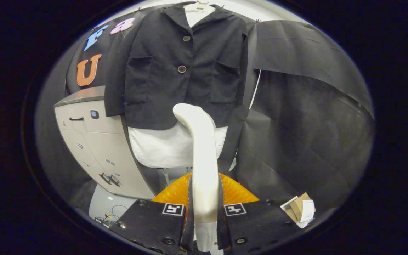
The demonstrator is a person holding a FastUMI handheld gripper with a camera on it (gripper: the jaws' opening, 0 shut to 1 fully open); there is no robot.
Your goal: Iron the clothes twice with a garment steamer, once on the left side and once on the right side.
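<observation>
A dark buttoned jacket (186, 71) hangs over a white shirt (168, 147) on a hanger against the booth wall, straight ahead. My gripper (204, 207) is shut on the handle of a white garment steamer (202, 156). The steamer rises between the fingers, and its curved head sits at the jacket's lower hem, near the middle. Whether the head touches the cloth I cannot tell.
A grey cabinet with drawers (94, 141) stands left of the clothes. A small cardboard box with a paper slip (301, 209) lies on the floor to the right. Cables (110, 216) lie on the floor at lower left. Black cloth covers the wall to the right.
</observation>
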